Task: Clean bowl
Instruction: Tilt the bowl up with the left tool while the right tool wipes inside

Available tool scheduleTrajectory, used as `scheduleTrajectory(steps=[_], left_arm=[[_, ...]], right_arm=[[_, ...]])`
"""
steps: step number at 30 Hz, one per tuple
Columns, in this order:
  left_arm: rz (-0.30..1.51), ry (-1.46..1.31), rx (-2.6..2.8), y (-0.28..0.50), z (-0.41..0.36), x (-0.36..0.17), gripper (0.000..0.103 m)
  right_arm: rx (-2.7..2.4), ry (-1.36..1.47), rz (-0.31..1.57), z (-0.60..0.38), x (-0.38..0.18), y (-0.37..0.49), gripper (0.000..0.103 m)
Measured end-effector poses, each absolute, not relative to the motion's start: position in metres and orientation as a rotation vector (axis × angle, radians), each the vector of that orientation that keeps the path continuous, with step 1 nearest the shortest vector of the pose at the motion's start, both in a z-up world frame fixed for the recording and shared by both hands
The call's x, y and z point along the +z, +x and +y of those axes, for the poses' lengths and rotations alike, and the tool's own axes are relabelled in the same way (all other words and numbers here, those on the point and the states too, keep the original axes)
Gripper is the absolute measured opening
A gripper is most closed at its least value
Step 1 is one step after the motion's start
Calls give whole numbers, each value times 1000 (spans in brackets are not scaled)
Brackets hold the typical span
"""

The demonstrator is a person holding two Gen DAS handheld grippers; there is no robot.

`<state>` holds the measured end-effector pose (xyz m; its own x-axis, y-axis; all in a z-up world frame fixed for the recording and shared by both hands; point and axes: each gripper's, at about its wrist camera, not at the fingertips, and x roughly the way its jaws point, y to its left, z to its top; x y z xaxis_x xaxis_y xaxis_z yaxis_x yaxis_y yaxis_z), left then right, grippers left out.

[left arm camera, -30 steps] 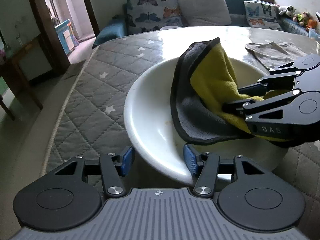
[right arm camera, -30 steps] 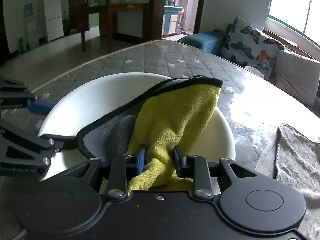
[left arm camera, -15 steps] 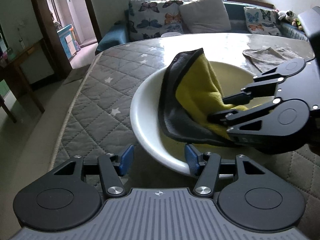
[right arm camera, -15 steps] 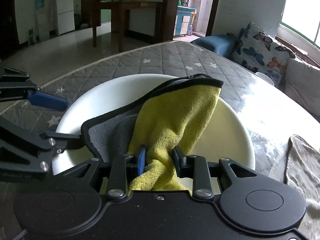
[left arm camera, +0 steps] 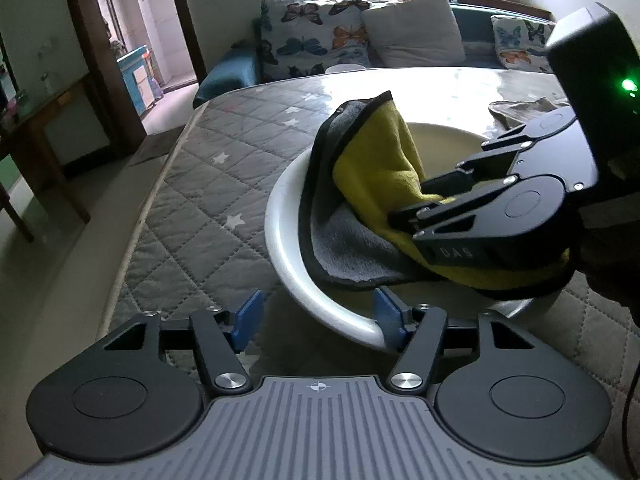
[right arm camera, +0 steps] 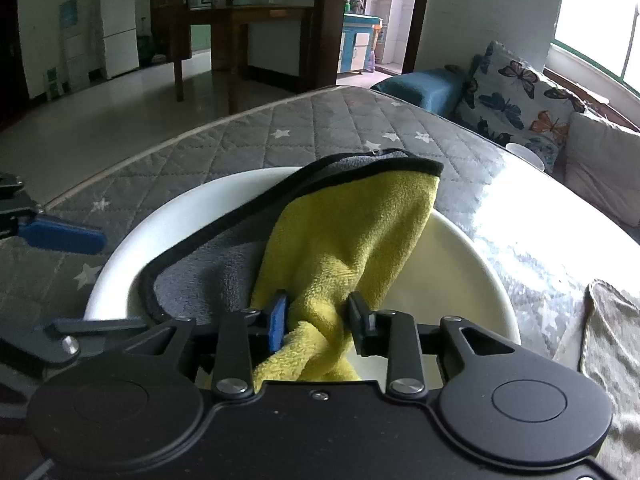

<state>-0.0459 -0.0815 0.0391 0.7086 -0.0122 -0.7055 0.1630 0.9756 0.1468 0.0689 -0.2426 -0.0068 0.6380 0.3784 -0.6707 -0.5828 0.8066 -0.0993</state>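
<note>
Left wrist view shows a white bowl (left arm camera: 288, 264) sitting on a grey quilted mat (left arm camera: 208, 184) with white stars, and inside it lies a cloth (left arm camera: 376, 168), yellow on one face and grey on the other with a black hem, its upper edge standing above the rim. In the right wrist view the same bowl (right arm camera: 472, 264) holds the cloth (right arm camera: 348, 232) bunched toward the near side.

The right gripper (right arm camera: 318, 318) has its fingers closed to a narrow gap on a twisted yellow fold of the cloth, which fills the space between them. From the left wrist view this right gripper (left arm camera: 404, 216) reaches into the bowl from the right. The left gripper (left arm camera: 318, 316) has its blue-padded fingers (left arm camera: 248, 316) spread wide and holding nothing; the right-hand finger is at the bowl's near rim, though whether it touches cannot be told, and the left-hand one hangs over the mat beside the bowl.

The mat covers a glossy desk (left arm camera: 440, 84). A grey rag (right arm camera: 612, 344) lies on it to the right of the bowl. Beyond are butterfly-print cushions (left arm camera: 312, 44), a plain pillow (left arm camera: 412, 32), a window, and a white fridge (right arm camera: 118, 24) across the room.
</note>
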Motion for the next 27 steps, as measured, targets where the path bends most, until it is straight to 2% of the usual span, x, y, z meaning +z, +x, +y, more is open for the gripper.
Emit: scheduleTrajectory(steps=[2, 3, 5, 11, 16, 27], left_arm=[[781, 201, -93, -45, -81, 39, 67], [782, 199, -90, -45, -80, 39, 69], [784, 196, -84, -45, -80, 39, 71], [786, 187, -74, -46, -79, 39, 74], [783, 183, -62, -49, -77, 39, 77], [760, 174, -44, -55, -68, 47, 78]], right_arm=[[549, -320, 687, -243, -7, 73, 43], [539, -317, 688, -244, -7, 75, 51], [523, -305, 692, -246, -8, 80, 59], [516, -254, 718, -255, -10, 88, 70], [488, -279, 709, -255, -11, 86, 75], [465, -305, 698, -265, -9, 70, 76]])
